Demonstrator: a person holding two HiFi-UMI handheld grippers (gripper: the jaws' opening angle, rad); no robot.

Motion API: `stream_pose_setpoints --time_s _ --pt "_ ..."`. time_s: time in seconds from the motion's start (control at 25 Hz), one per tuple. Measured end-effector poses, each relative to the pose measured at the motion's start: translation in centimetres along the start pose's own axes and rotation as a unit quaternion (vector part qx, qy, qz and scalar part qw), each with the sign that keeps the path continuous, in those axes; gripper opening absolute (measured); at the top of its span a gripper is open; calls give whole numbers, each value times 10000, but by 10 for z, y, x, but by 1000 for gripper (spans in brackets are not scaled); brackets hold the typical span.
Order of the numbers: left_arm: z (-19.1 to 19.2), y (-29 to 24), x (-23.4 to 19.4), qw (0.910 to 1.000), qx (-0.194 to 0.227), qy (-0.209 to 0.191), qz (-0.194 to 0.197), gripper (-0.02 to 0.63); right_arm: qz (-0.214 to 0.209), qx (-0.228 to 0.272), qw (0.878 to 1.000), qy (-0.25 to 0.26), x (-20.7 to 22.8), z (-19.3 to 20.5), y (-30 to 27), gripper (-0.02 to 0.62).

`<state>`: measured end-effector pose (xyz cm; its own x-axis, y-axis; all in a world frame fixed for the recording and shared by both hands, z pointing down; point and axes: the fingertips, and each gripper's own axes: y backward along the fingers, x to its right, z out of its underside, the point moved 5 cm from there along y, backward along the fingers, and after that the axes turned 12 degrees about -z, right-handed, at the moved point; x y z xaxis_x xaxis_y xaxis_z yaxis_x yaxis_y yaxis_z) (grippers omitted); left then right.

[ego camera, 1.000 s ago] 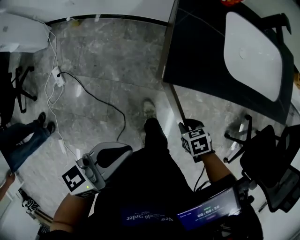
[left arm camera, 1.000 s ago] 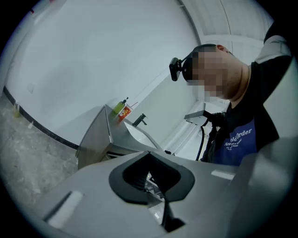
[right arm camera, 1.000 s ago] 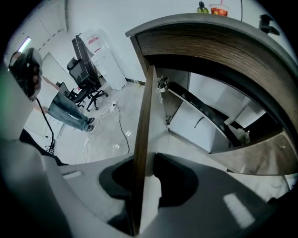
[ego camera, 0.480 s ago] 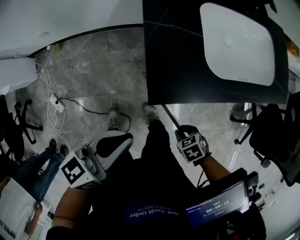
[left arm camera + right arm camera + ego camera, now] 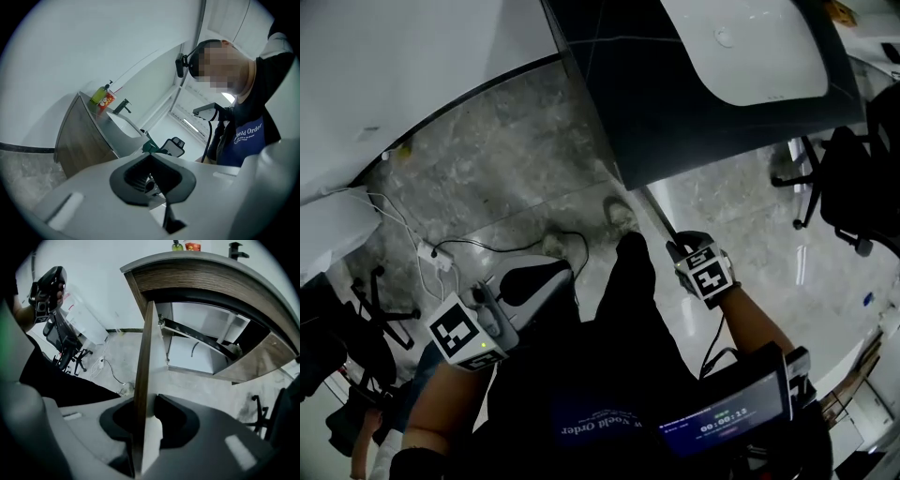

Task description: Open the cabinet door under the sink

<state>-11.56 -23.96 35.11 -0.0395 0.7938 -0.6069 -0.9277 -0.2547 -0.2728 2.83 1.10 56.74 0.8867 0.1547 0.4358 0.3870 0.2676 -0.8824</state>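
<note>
The cabinet door (image 5: 146,362) under the sink stands swung out, edge-on between my right gripper's jaws. My right gripper (image 5: 145,405) is shut on the door's free edge and points steeply down. Behind the door the cabinet interior (image 5: 197,348) is in sight, with a pipe and a slanted bar. From the head view the door (image 5: 652,212) is a thin line running from the dark countertop (image 5: 666,112) to my right gripper (image 5: 678,247). The white sink (image 5: 741,52) sits in that countertop. My left gripper (image 5: 534,279) hangs by my left side, shut and empty, its jaws (image 5: 152,157) facing the vanity (image 5: 82,138).
White cables and a power strip (image 5: 431,255) lie on the marble floor at the left. Office chairs stand at the right (image 5: 848,178) and lower left (image 5: 375,314). My feet (image 5: 619,214) are near the door's foot. A faucet (image 5: 123,106) and a green bottle (image 5: 99,95) stand on the vanity.
My right gripper keeps its hold on the door's edge and has rolled a little with it. The head view has swung, so the vanity sits higher. My left gripper has swung sideways.
</note>
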Motion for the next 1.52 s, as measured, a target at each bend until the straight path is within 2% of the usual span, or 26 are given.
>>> stream_pose_setpoints --time_s 0.16,0.36,0.6,0.84,1.04,1.16,1.32,1.44,1.52 --pt "-1 22 -9 9995 -122 -114 260 1 30 304 9979 -574 -28 -4 -15 107" --pt "8 44 -14 9975 -443 -112 544 0 201 671 9892 -1288 -59 -14 -38 115" --pt "13 48 0 9951 -498 -128 843 0 549 871 9816 -1606 -63 -16 -39 97" --pt "6 56 20 9940 -402 -269 980 0 764 961 9819 -1442 -62 -17 -30 106" --pt "-6 62 41 9939 -290 -454 960 0 637 1161 9861 -1007 -81 -25 5 115" --pt "-16 61 64 9941 -154 -572 903 0 423 1535 9849 -683 -98 -22 40 116" --pt "-27 46 113 9931 29 -805 850 1 -99 2560 9661 -331 -108 -12 110 115" --pt "-31 17 163 9910 234 -1038 809 0 -127 3039 9526 35 -94 8 174 115" --pt "-27 -8 203 9908 419 -1038 754 2 -179 3230 9459 271 -80 32 216 115"
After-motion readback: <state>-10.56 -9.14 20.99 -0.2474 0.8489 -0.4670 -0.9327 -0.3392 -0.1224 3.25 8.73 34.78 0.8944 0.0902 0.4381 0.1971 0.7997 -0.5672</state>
